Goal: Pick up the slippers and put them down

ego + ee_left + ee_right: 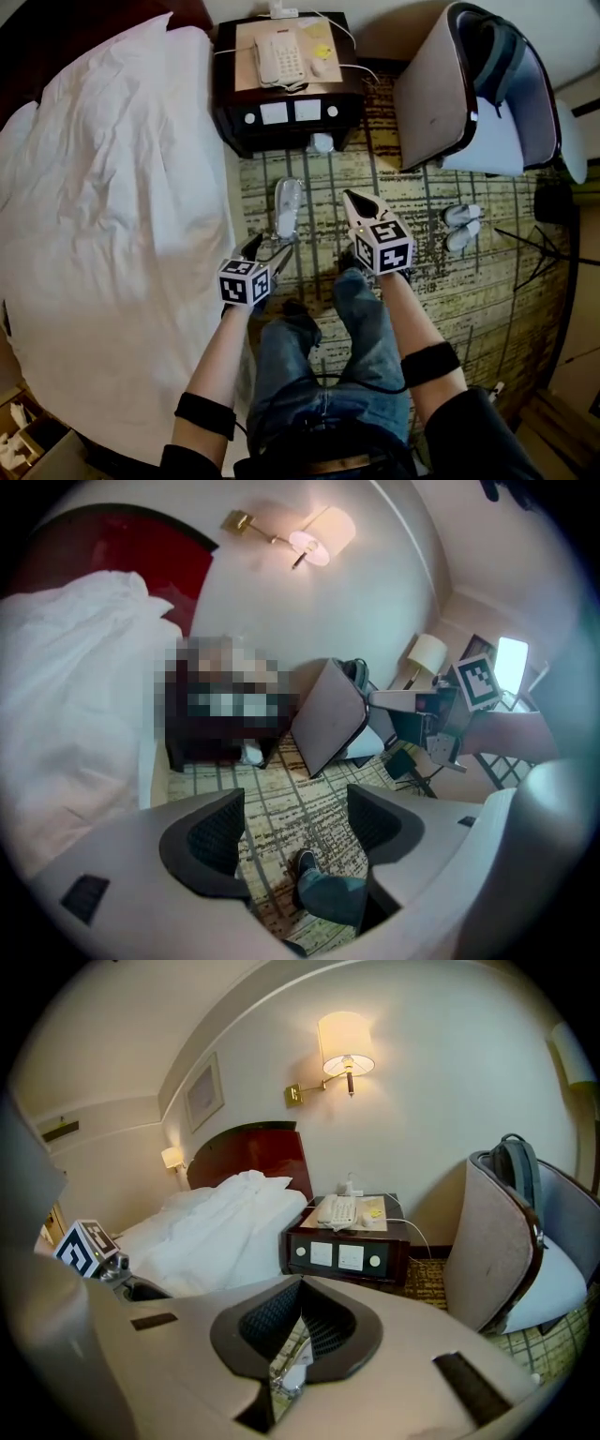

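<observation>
Carpet (487,309): slipper (287,208) near nightstand (234,131), bed (112,234) left, armchair (441,94) right.

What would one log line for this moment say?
left tongs: open, gripping nothing | right tongs: shut | slipper: on carpet, not gripped

You're over patterned carpet (422,253): white bed (112,216) left, dark nightstand (281,108) ahead, armchair (487,94) right, wall lamp (345,1044) glowing.

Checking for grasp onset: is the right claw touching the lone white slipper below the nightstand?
Apart. The head view shows patterned carpet between the right claw and the slipper.
</observation>
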The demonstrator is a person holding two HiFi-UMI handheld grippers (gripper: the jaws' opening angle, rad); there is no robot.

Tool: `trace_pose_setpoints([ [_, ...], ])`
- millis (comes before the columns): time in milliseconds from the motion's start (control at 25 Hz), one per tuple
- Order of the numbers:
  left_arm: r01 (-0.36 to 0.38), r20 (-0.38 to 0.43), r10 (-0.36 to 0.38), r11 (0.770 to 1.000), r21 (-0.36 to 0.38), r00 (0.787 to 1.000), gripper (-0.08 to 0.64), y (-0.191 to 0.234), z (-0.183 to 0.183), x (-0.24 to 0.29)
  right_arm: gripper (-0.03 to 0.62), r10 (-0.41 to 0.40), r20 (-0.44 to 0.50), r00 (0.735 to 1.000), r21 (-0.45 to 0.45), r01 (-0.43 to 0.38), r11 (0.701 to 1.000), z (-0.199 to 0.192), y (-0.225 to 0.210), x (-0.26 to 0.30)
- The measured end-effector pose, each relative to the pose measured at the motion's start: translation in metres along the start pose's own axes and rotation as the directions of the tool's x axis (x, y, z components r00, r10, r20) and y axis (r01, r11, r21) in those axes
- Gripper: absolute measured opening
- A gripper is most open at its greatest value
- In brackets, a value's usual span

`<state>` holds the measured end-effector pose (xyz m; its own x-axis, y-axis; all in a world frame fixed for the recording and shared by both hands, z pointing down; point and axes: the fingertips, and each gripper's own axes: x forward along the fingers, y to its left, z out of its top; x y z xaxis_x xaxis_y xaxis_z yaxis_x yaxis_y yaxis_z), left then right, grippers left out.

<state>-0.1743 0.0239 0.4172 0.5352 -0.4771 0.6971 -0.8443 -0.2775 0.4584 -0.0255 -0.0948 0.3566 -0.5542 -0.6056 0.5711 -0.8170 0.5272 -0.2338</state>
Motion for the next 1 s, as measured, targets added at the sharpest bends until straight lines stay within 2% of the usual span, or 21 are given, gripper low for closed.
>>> trace_pose_setpoints([
  [240,-0.038,-0.04,0.036,0.998,-0.058,0.999,0.342,0.089,-0.053,0.115,0.006,0.024,-0.004,1.0,0.021,-0.024,0.999,-0.069,-0.047,0.11],
  [440,-0.022,-0.097,0.011,0.994,-0.106,0.995,0.342,0.149,-0.121,0.2,0.006,0.046,-0.002,0.999,0.037,-0.046,0.998,-0.137,-0.072,0.191],
  [640,-0.023,-0.171,0.006,0.995,-0.1,0.985,0.342,0.206,-0.183,0.263,0.006,0.064,0.0,0.998,0.056,-0.064,0.996,-0.199,-0.087,0.262],
  [800,0.006,-0.216,-0.031,0.993,-0.119,0.976,0.342,0.24,-0.225,0.314,0.006,0.075,0.017,0.997,0.062,-0.076,0.995,-0.238,-0.098,0.309],
  [1000,-0.04,-0.254,0.014,0.994,-0.097,0.967,0.344,0.293,-0.269,0.368,0.006,0.095,0.045,0.994,0.034,-0.097,0.995,-0.272,-0.109,0.358],
])
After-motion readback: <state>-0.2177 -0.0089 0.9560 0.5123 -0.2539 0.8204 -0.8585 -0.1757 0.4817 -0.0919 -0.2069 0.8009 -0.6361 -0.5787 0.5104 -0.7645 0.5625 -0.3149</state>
